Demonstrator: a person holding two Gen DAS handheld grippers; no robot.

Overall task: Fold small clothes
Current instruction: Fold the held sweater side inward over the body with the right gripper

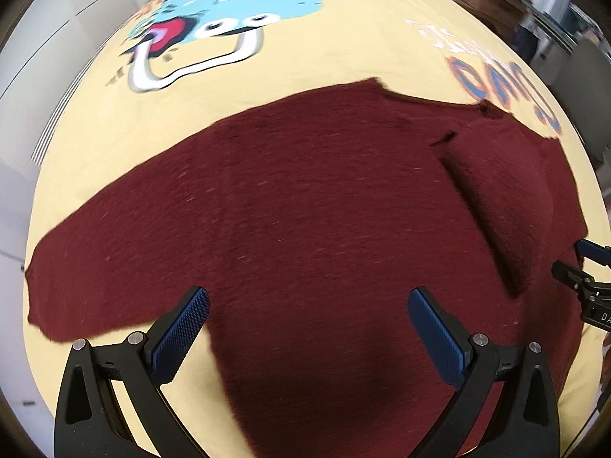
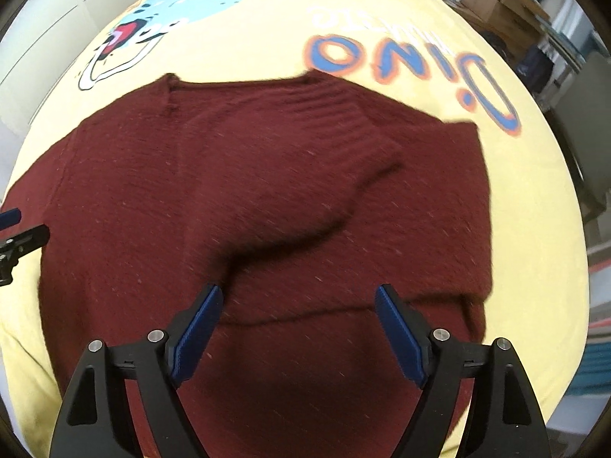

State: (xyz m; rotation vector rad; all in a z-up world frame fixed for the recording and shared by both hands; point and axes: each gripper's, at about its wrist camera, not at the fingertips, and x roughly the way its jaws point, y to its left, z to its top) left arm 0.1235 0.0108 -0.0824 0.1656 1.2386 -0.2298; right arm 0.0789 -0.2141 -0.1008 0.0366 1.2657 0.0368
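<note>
A dark red knitted sweater (image 1: 305,210) lies spread on a yellow cloth with a cartoon dinosaur print (image 1: 343,49). One sleeve stretches out to the left in the left wrist view; the other sleeve (image 2: 305,206) is folded in over the body and makes a raised ridge. My left gripper (image 1: 308,301) hangs open above the sweater's lower body, nothing between its blue pads. My right gripper (image 2: 299,297) is open too, just above the folded sleeve, holding nothing. Its fingers (image 1: 584,278) show at the right edge of the left wrist view.
The yellow cloth (image 2: 534,191) covers the whole work surface. Cardboard boxes (image 2: 500,4) and blue bins stand beyond the far right edge. White cabinet fronts (image 1: 57,38) run along the left.
</note>
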